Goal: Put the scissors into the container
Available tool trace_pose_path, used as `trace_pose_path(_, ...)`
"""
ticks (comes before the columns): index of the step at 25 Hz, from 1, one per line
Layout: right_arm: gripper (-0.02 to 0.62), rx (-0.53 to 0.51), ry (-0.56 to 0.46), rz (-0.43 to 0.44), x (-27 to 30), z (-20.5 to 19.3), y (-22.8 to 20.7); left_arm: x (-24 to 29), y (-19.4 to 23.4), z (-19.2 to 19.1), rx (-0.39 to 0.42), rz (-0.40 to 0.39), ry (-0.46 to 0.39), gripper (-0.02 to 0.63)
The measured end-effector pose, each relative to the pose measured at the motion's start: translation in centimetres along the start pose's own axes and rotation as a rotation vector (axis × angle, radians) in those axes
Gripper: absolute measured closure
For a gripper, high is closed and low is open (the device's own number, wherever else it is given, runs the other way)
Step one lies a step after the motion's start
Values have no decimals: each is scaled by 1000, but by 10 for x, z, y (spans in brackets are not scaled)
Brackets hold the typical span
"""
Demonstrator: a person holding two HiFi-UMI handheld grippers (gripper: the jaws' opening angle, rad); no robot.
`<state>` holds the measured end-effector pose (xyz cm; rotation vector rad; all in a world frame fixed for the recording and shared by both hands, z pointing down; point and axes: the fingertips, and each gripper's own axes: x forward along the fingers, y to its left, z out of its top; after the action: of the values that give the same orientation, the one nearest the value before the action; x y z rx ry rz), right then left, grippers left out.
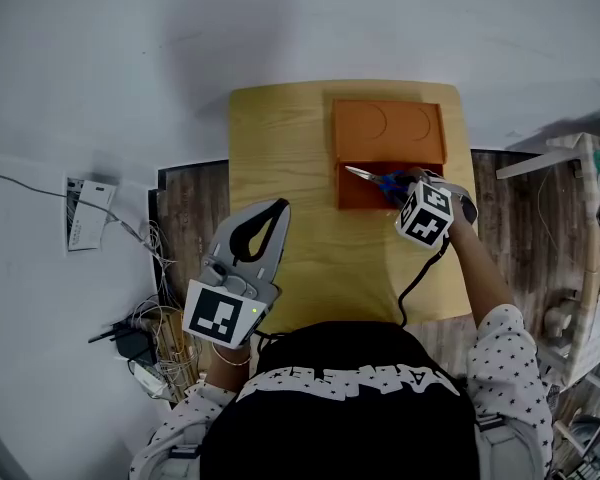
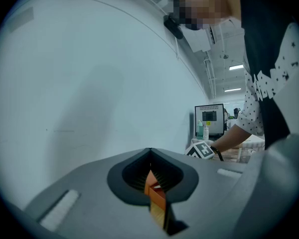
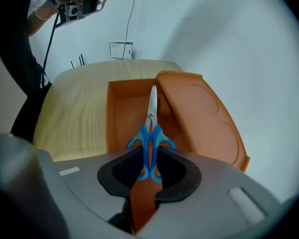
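The orange container (image 1: 352, 198) is open at the top, so the way straight down into it is free. Its walls bound the opening on the near side and both ends, and its lid (image 1: 388, 131) leans away along the far side. The right gripper (image 1: 396, 190) with the scissors (image 1: 365, 175) takes up the opening's right end. The wooden table (image 1: 310, 258) lies bare in front of the container, between the left gripper (image 1: 280, 206) and a black cable (image 1: 417, 280)
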<state>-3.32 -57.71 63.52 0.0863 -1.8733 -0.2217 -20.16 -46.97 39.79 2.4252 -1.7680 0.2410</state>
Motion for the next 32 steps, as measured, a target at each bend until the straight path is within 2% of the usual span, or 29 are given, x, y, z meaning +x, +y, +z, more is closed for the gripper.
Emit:
trace_pose_path(13,495,-34,32,58,16,-4,-2,0,3,-2,-8,11,9,604)
trace_pose_path(17,494,-13,34,92,21,-5,-1,-2,4,-2,-4,18,10,604)
trace_pose_path(23,492,15,-2,118,20,-5,-2,-2,6,-3,-4,27,17,604)
trace_pose_path(29,450,60,-55,106,15,-4,-6,-1,3,-2,2,22,22,604)
trace_pose_path(32,457,90,-78,95,9,-3,-7,0,1,-2,6,17,21,604)
